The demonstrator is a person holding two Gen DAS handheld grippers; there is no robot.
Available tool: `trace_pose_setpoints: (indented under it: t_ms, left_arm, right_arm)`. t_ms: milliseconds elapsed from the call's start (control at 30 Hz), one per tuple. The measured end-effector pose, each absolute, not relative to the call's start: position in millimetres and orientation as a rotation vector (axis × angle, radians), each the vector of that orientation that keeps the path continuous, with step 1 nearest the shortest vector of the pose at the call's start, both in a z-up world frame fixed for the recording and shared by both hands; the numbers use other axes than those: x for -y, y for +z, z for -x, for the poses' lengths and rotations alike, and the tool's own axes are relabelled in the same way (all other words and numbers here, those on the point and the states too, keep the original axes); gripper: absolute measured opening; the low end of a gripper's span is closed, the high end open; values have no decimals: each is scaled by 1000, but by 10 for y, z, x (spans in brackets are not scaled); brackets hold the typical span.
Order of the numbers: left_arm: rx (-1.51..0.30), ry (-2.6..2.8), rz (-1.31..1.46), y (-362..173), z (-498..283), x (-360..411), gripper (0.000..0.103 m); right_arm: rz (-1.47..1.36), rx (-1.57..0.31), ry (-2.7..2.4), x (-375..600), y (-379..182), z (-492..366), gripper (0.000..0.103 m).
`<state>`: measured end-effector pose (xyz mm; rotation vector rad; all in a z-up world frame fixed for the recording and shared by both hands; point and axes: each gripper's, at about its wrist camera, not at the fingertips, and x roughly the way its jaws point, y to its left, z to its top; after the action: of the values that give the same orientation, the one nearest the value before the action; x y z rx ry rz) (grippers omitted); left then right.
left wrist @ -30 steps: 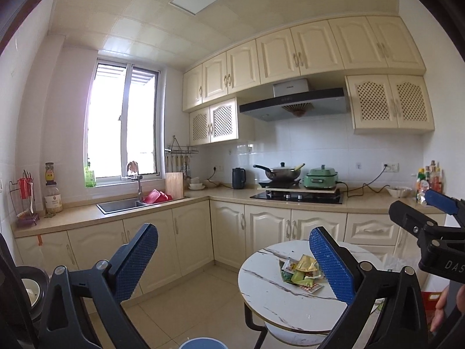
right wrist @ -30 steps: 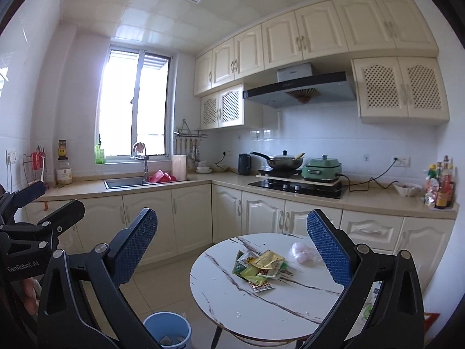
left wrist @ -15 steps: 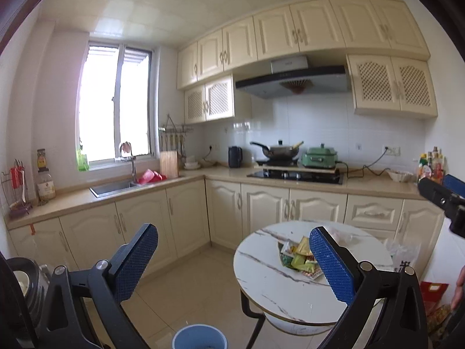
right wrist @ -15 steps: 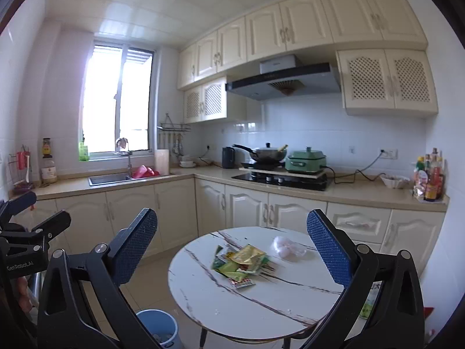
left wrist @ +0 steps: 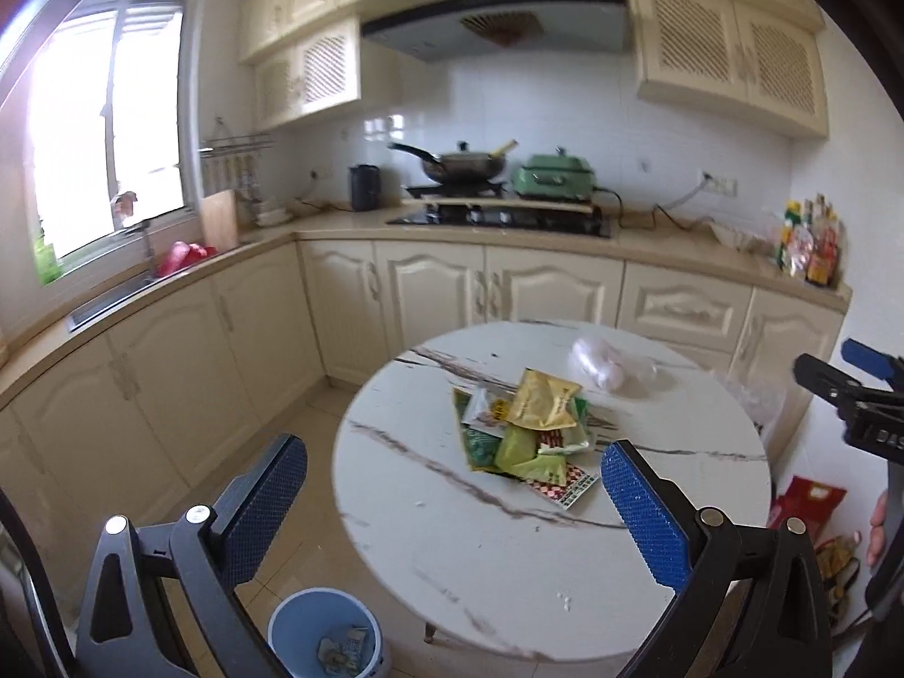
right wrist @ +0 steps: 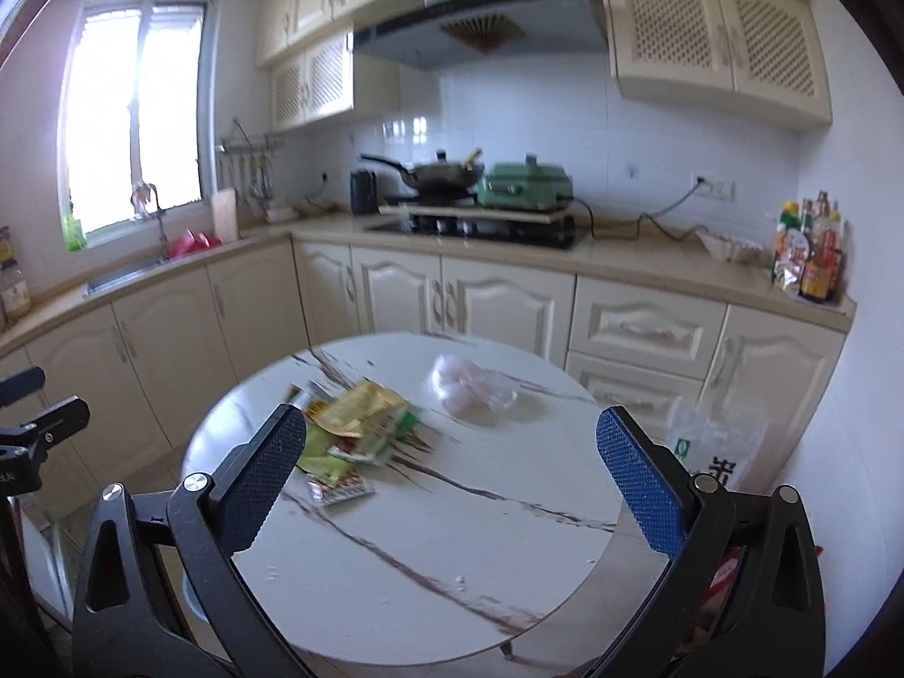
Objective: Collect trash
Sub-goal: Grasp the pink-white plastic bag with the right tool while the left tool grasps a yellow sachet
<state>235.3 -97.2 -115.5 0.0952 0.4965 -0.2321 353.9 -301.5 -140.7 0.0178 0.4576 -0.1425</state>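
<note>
A pile of snack wrappers, gold, green and red, lies on the round white marble table; it also shows in the right wrist view. A crumpled clear plastic bag lies behind it, also in the right wrist view. A blue trash bin stands on the floor left of the table. My left gripper is open and empty above the table's near side. My right gripper is open and empty over the table.
Cream kitchen cabinets and a counter with a stove, wok and green cooker run behind the table. Bottles stand at the counter's right end. A white plastic bag and red packets sit on the floor right of the table.
Both grippers have moved forward and tilted down toward the table. The table and wrappers are now larger and nearer, and the bin shows more fully at the left.
</note>
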Motion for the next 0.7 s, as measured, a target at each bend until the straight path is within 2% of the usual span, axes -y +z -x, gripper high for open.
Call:
trace_pose_setpoints:
  t_ms: [367, 700]
  left_arm:
    - [-661, -325, -177, -1328, -4423, 1573, 102]
    - [-746, -351, -192, -1569, -5639, 1797, 102]
  right_arm:
    - [37, -754, -70, 3498, -2311, -5393, 103]
    - [74, -910, 5, 3555, -2952, -6576, 103]
